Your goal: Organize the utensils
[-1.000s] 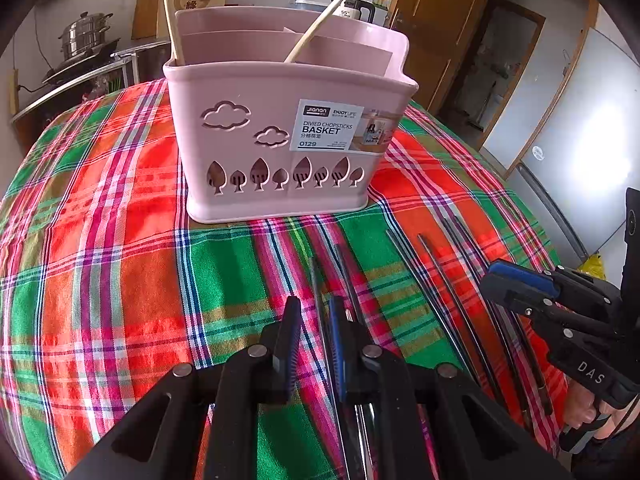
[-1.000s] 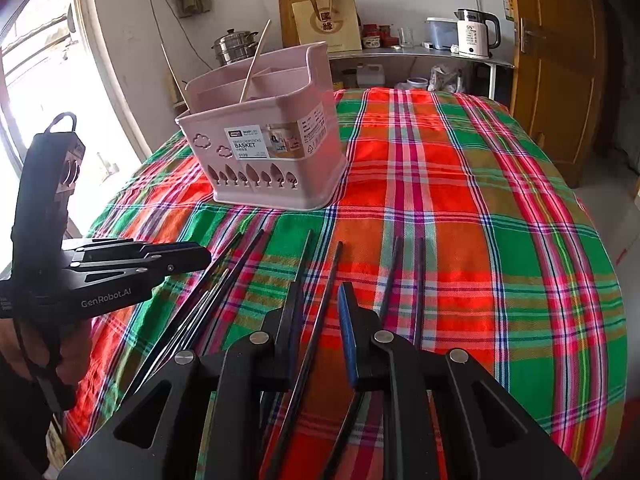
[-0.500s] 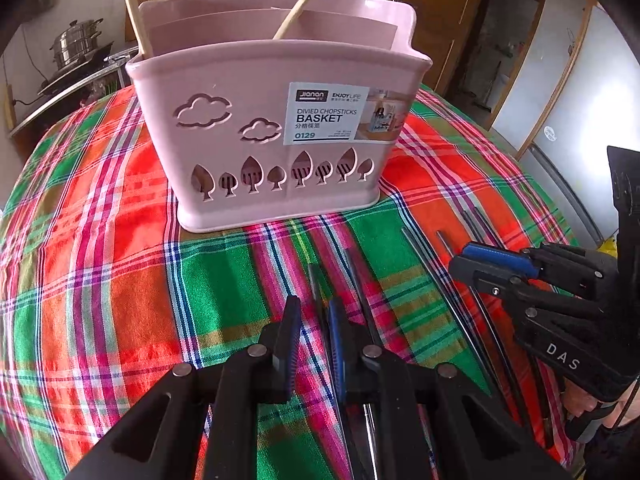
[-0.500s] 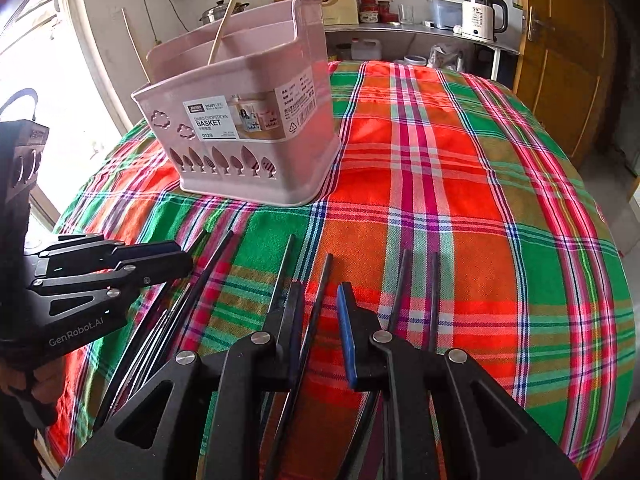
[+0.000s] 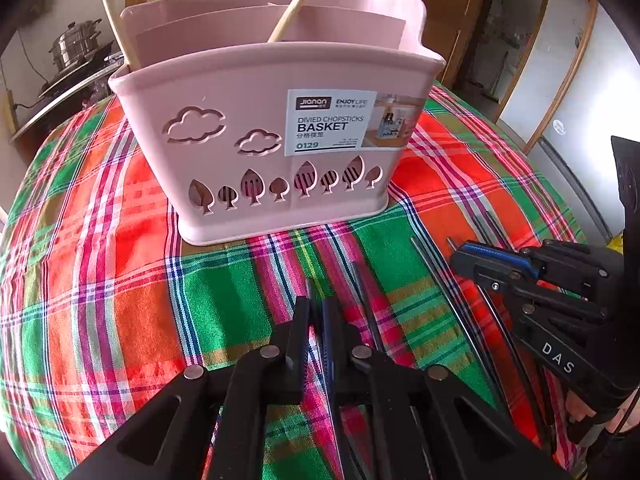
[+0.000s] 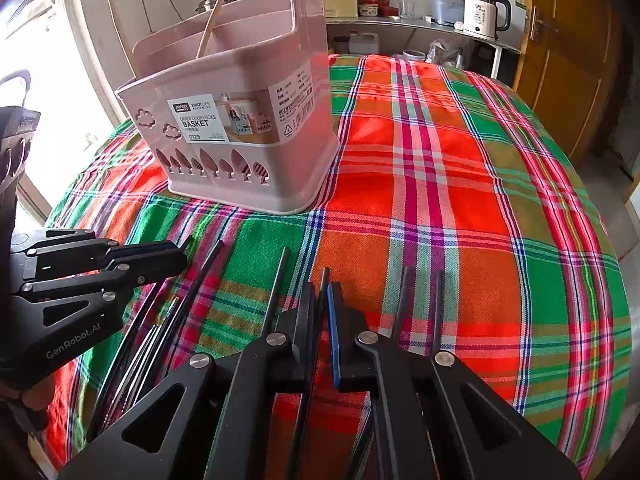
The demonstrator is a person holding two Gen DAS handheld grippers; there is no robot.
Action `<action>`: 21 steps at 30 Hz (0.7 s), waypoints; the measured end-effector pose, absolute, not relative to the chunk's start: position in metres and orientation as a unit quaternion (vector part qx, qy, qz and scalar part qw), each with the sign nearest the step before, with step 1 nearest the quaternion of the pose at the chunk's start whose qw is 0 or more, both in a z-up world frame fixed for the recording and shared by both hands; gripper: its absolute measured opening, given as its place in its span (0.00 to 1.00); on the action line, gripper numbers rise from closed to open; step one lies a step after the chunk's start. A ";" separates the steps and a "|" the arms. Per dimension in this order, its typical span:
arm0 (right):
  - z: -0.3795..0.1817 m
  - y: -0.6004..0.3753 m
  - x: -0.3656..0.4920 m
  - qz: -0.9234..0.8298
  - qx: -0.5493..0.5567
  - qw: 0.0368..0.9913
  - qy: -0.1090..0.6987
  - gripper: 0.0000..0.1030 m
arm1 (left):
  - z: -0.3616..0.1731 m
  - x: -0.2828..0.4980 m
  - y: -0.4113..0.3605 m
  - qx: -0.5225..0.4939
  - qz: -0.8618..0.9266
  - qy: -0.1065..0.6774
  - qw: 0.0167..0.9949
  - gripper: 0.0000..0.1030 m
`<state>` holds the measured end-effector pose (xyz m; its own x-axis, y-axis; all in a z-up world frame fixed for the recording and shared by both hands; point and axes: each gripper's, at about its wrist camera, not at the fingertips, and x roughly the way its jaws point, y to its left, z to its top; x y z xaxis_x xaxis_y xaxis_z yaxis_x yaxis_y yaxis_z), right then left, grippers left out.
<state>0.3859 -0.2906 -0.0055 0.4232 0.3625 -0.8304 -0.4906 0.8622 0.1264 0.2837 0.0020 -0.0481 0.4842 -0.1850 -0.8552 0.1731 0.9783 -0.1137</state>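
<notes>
chopsticks, dark and thin, lie in a loose row on the plaid tablecloth (image 6: 460, 184) across the lower half of both frames. the left gripper (image 5: 318, 312) has just been closing and now pinches 1 dark chopstick (image 5: 310, 294) between its nearly touching jaws at lower centre. the right gripper (image 6: 320, 300) has likewise just been closing and clamps another chopstick (image 6: 323, 280) at lower centre. the pink divided basket (image 5: 256, 128) stands beyond them at upper centre, with 2 pale wooden chopsticks (image 5: 298, 4) leaning inside.

basket (image 5: 248, 92) interior hidden, black chopsticks (image 6: 132, 344) cut off
</notes>
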 end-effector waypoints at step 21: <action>0.131 -0.309 0.359 0.283 -0.027 0.901 0.326 0.04 | 0.098 0.249 0.054 -0.035 -0.111 0.359 0.926 0.04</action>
